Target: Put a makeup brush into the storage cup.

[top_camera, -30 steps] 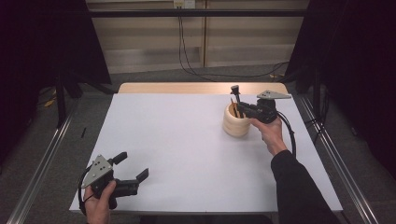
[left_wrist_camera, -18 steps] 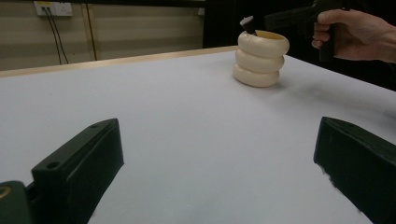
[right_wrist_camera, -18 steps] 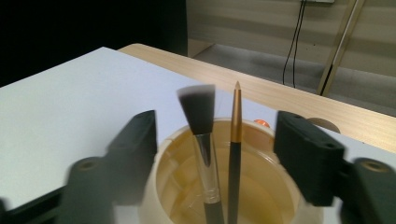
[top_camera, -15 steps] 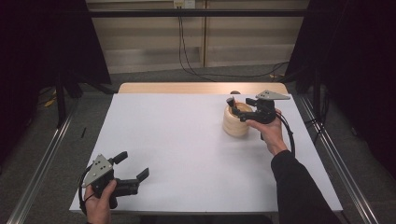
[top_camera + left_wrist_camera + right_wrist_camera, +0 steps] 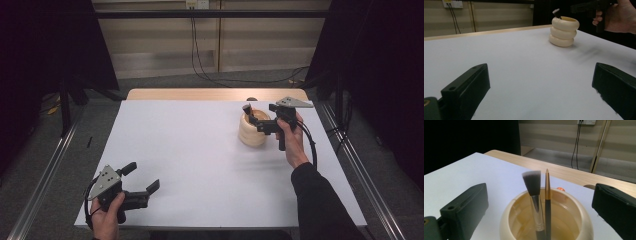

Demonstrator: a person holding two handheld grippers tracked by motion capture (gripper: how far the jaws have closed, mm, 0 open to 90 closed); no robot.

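Observation:
A cream ribbed cup (image 5: 253, 134) (image 5: 564, 31) (image 5: 544, 220) stands at the right back of the white table (image 5: 190, 150). In it stand a flat-topped makeup brush (image 5: 533, 185) and a thin gold-banded brush (image 5: 547, 187). My right gripper (image 5: 252, 118) (image 5: 540, 195) hovers at the cup's rim. Its jaws have just been opening and now stand wide on either side of the brushes, touching neither. Near the front left corner my left gripper (image 5: 143, 176) (image 5: 540, 72) is open, with nothing between its jaws.
A small orange-brown object (image 5: 252, 99) (image 5: 559, 188) lies just behind the cup. A bare wooden strip (image 5: 200, 94) runs along the table's back edge. Metal rails (image 5: 45, 180) flank the table, and cables (image 5: 197, 50) hang at the back wall.
The right gripper held the makeup brush upright above the cup. The brush has gone down into the cup and the jaws have let go and spread. The left gripper has kept still.

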